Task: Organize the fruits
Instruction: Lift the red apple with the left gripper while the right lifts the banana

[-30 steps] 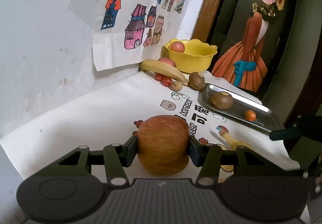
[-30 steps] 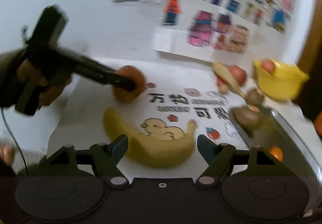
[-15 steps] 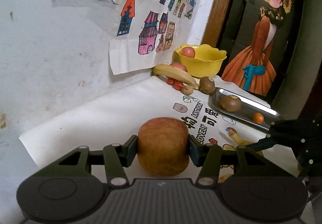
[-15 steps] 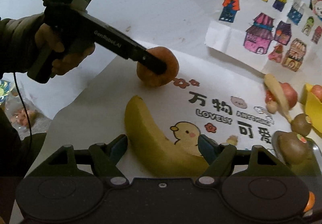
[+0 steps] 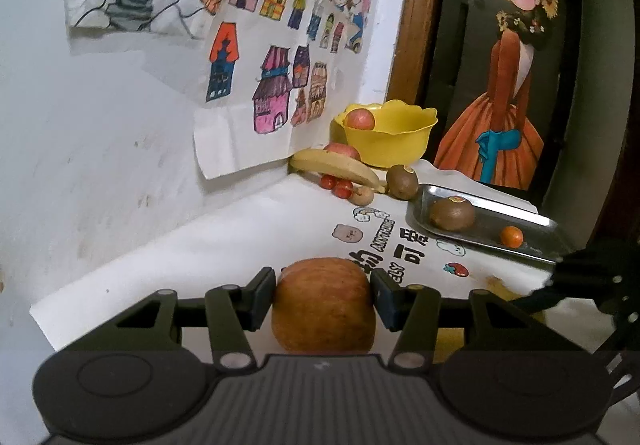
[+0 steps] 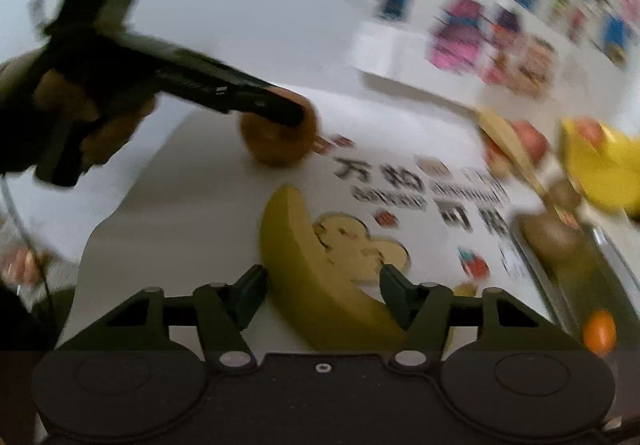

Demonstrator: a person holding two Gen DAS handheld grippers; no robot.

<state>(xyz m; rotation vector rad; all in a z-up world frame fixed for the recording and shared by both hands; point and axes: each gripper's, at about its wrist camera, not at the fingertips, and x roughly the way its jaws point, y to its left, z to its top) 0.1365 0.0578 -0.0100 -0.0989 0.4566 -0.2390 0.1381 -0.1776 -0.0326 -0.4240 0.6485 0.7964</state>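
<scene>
Both tongs are busy with fruit. On the left, the left gripper (image 5: pixel 324 291) squeezes a big reddish apple (image 5: pixel 323 307) between its two pads, and the apple sits low over the white paper mat (image 5: pixel 224 253). On the right, the right gripper (image 6: pixel 323 293) has its jaws wide apart, one on each side of a yellow banana (image 6: pixel 316 277) that lies on the mat. The pads do not pinch the banana.

From the right wrist view you can see a hand (image 6: pixel 92 117) holding the black handle of the left tongs, reaching in from the left side and pointing down at a slant to the apple. This view is blurry. The left wrist view does not show that hand. It only shows a dark bit of the right tongs at its right edge.

The left wrist view shows the far corner sharply. A yellow bowl (image 5: pixel 386 143) holds a small apple (image 5: pixel 360 119). Just beside the bowl lie another banana (image 5: pixel 336 167), a red apple (image 5: pixel 342 151), little red fruits (image 5: pixel 336 185) and a kiwi (image 5: pixel 402 181). A metal tray (image 5: pixel 532 223) holds one kiwi (image 5: pixel 452 213) and a tiny orange fruit (image 5: pixel 512 236).

The mat has cartoon pictures and words printed on it. Drawings of colourful houses (image 5: pixel 264 85) hang on the white wall. A picture of a girl in an orange dress (image 5: pixel 500 93) stands behind the bowl.
</scene>
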